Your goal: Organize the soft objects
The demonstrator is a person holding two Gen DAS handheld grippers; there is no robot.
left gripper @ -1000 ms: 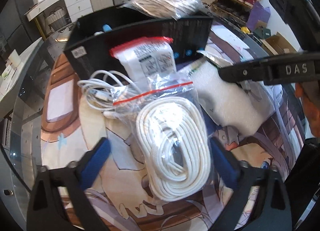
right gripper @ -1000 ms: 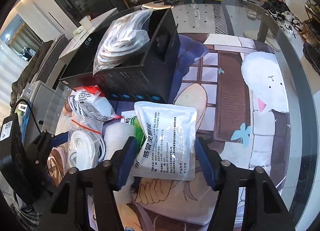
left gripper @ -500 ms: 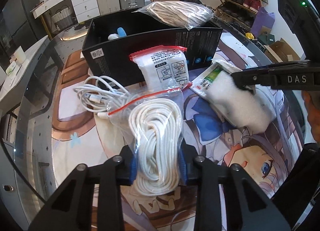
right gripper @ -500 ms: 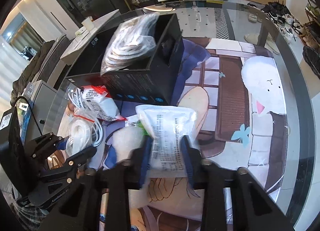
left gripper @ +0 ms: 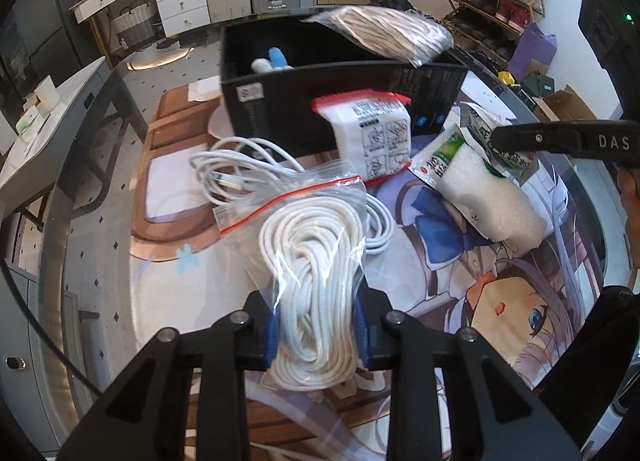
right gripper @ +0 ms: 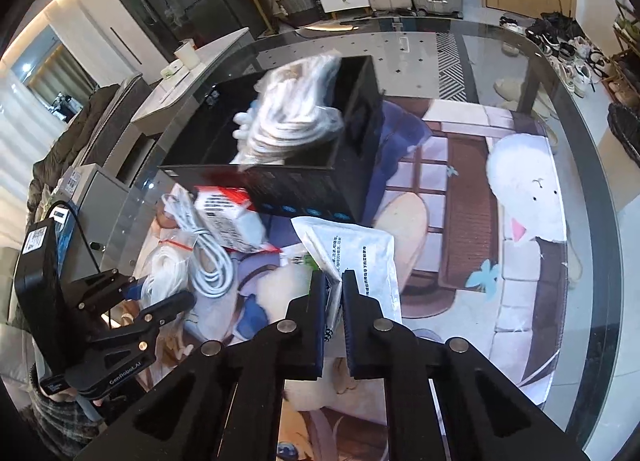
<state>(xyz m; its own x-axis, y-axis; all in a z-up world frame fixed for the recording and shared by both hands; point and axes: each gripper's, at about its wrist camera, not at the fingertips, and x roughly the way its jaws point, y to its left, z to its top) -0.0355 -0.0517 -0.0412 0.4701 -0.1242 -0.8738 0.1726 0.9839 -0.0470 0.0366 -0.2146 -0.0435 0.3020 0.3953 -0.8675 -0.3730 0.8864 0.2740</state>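
Legible text, both views:

- "DAS": white capitals on the black finger of the right gripper (left gripper: pixel 560 140), seen from the left wrist view, far right of the left gripper (left gripper: pixel 316 331) and ahead of it.
- "GenRobot.AI": white lettering on the lower finger of the left gripper (right gripper: pixel 136 301), seen from the right wrist view, low at left of the right gripper (right gripper: pixel 332 321).
- White sachet (right gripper: pixel 356 257) pinched in the right gripper: rows of printed characters, too small to read.
- Red-topped pouch (left gripper: pixel 370 133), ahead of the left gripper against the black box (left gripper: pixel 280 109): printed instruction panels, text unreadable.
- Green-and-white packet (left gripper: pixel 452 157), ahead-right: characters present, not legible.
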